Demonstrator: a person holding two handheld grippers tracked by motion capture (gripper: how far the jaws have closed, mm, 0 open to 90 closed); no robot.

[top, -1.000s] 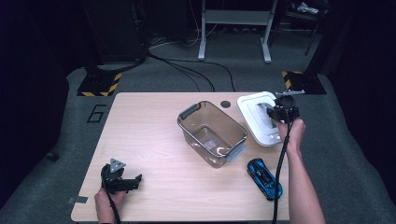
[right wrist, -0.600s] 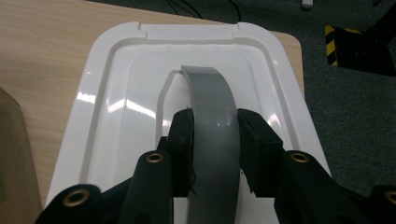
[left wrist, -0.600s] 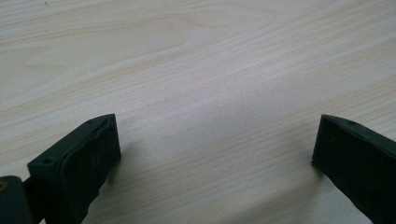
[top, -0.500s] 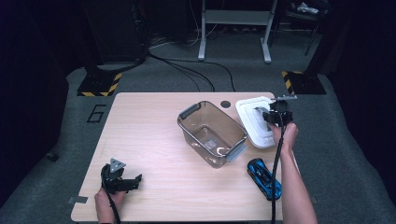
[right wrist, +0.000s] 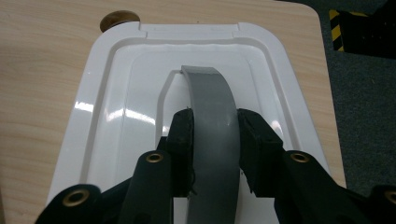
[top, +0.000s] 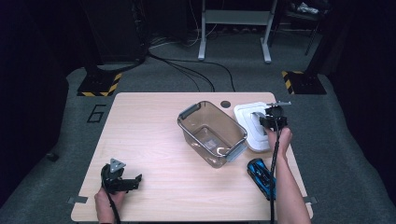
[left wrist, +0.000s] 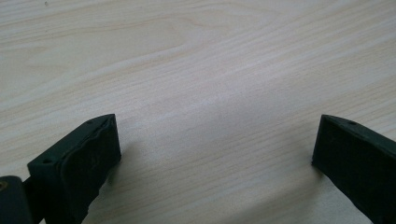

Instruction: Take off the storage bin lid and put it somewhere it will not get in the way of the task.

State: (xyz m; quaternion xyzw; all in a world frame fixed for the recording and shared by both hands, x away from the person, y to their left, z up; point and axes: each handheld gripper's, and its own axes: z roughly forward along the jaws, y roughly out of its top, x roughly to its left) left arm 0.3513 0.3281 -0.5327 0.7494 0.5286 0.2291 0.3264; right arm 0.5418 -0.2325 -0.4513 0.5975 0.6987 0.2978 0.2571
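High view: right hand [top: 279, 138] extended over lid [top: 247, 122].

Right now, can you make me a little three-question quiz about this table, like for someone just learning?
1. True or false: the right gripper is shut on the white lid's grey handle.
2. Which thing lies nearest the person's right forearm: A) the clear plastic container, B) the blue toy car, C) the left gripper?
3. What is between the left gripper's jaws?

Key: 1 true. 2 B. 3 Nothing, just bare wooden table.
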